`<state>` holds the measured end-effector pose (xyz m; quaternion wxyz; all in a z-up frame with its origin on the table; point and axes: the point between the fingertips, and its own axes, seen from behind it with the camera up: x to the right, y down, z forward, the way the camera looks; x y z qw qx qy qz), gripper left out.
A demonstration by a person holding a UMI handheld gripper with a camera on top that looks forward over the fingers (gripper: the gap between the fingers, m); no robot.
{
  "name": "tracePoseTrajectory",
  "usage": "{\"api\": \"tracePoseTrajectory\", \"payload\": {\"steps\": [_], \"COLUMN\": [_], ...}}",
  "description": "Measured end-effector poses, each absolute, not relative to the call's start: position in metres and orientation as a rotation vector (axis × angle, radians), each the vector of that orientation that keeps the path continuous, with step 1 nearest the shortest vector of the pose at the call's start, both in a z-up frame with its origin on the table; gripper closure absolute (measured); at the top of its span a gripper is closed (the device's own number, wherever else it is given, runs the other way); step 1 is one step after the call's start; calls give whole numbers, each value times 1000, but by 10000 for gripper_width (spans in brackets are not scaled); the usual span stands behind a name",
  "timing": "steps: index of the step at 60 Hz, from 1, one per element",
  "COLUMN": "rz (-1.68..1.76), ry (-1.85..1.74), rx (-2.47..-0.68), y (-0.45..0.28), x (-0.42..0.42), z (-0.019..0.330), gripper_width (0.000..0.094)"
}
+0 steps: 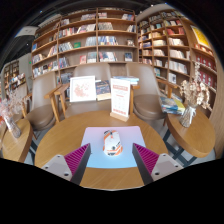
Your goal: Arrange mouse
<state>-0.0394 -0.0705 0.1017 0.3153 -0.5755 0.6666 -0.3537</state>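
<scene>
I hold the gripper [110, 158] wide open, empty, mouse [111, 142] low-centre on its light-blue mousepad [94, 137], between fingers, grab-ready.

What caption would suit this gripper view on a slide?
Open gripper poised over a mouse on its pale mouse pad, round wooden table, library shelves beyond.

gripper [112, 158] level, fingers [76, 158] spread wide
</scene>
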Motion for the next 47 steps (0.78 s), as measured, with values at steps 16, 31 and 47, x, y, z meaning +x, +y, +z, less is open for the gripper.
{"api": "tracePoseTrajectory", "payload": {"steps": [16,31,47], "rz": [-955,-999,-1029], "ry": [1677,1605,1594], "rx": [-1518,-1604,-1605], "y": [-37,-18,-17], "x": [-185,-255,-270], "z": [136,131,132], "gripper_width": [82,92,87]}}
